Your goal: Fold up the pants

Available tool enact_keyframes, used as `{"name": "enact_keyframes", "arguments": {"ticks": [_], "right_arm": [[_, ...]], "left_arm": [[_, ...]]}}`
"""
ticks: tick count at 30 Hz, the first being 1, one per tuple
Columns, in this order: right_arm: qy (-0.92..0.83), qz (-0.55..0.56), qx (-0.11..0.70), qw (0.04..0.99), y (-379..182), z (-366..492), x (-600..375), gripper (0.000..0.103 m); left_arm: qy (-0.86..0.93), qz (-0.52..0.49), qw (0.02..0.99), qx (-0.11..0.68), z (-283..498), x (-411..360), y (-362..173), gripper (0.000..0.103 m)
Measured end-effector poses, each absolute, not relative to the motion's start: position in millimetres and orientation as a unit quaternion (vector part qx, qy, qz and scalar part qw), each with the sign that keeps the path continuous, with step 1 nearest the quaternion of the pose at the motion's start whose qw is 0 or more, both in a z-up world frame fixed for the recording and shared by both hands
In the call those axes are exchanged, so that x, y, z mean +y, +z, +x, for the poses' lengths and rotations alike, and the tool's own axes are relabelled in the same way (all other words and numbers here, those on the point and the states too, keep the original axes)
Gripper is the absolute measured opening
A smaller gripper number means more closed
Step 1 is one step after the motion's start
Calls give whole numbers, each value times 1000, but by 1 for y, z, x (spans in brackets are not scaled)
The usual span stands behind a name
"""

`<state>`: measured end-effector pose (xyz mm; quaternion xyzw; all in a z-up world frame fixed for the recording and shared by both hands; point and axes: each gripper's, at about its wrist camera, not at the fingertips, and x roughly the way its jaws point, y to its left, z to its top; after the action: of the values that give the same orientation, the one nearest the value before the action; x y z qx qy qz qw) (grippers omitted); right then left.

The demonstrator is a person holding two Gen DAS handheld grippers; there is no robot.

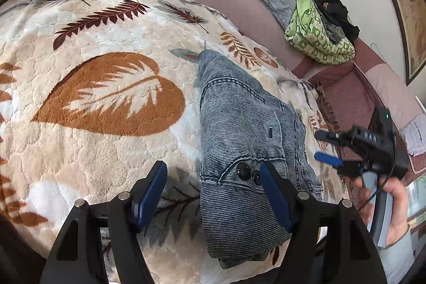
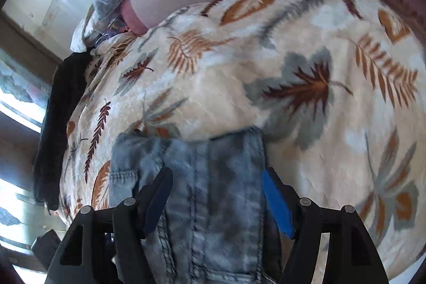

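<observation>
Both hand-held grippers (image 1: 213, 193) (image 2: 217, 197) open, empty.

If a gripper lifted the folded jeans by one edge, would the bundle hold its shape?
Probably not. The jeans are soft denim, folded in loose layers that would likely sag and fall open. Stacked layers look fairly heavy for their size. The plush blanket beneath probably grips them, so pushing may bunch rather than slide them.

Bright daylight, fisheye-warped edges, right view motion-blurred
</observation>
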<state>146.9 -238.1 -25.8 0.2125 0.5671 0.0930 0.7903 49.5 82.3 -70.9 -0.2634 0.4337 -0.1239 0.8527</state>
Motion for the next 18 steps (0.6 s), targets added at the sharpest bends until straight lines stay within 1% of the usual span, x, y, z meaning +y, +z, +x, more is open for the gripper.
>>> {"name": "enact_keyframes", "arguments": {"ticks": [4, 8, 13, 18], "right_arm": [[99, 267, 581, 762, -57, 114, -275, 73], [127, 307, 572, 750, -66, 95, -290, 73], [156, 326, 568, 740, -69, 95, -296, 73], [182, 354, 569, 719, -77, 110, -296, 73]], "left_arm": [[-115, -255, 854, 439, 47, 83, -71, 73], [-109, -239, 857, 442, 48, 81, -66, 73], [-113, -242, 852, 451, 58, 85, -56, 73], [-121, -257, 831, 478, 83, 91, -62, 73]]}}
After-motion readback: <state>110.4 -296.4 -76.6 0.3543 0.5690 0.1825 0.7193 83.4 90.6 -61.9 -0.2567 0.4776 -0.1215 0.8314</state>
